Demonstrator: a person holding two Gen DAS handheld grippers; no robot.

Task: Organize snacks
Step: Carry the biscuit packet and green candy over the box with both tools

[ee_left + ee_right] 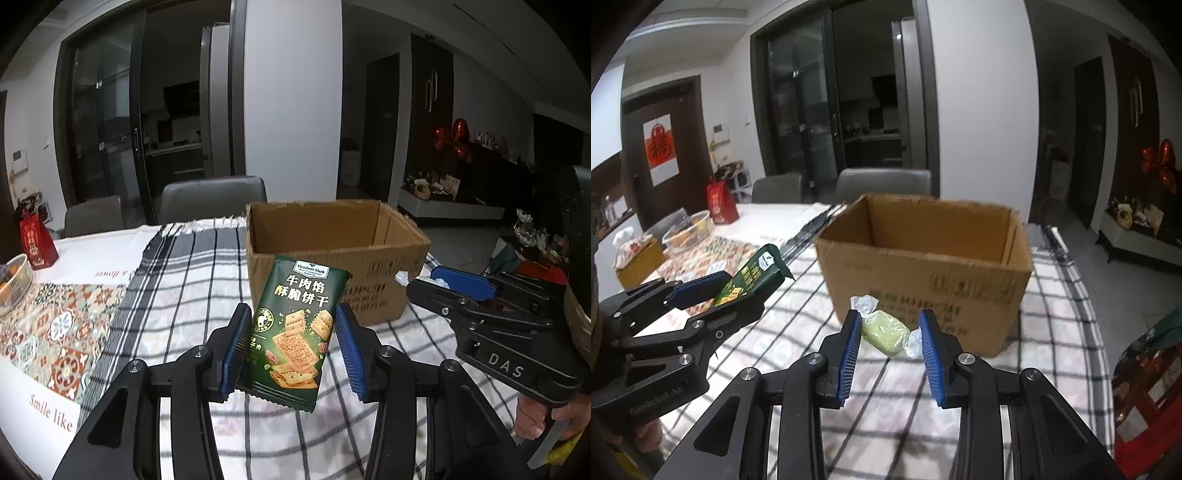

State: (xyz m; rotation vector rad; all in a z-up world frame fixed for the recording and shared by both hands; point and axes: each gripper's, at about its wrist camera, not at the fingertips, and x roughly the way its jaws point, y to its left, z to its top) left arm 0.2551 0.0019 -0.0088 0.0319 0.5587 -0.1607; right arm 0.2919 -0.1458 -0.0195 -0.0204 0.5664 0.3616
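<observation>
Left gripper (pixel 291 339) clamps a green beef-cracker packet (pixel 295 328) | right gripper (pixel 888 345) pinches a pale green wrapped candy (pixel 884 332) | both held above the checked worktop (pixel 184 295), short of the cardboard box (pixel 332 251) | nothing visibly boxed; drops remain.

Both wrist views face the cardboard box (pixel 332 266) close up (side by side) — sharing it.

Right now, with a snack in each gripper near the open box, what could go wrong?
1. The right gripper pinches the green wrapped candy near its fingers' tips; it might slip out.
2. The green cracker packet stands tall above the left gripper and may catch the cardboard box rim.
3. Both grippers are close together; they could collide over the box.
</observation>
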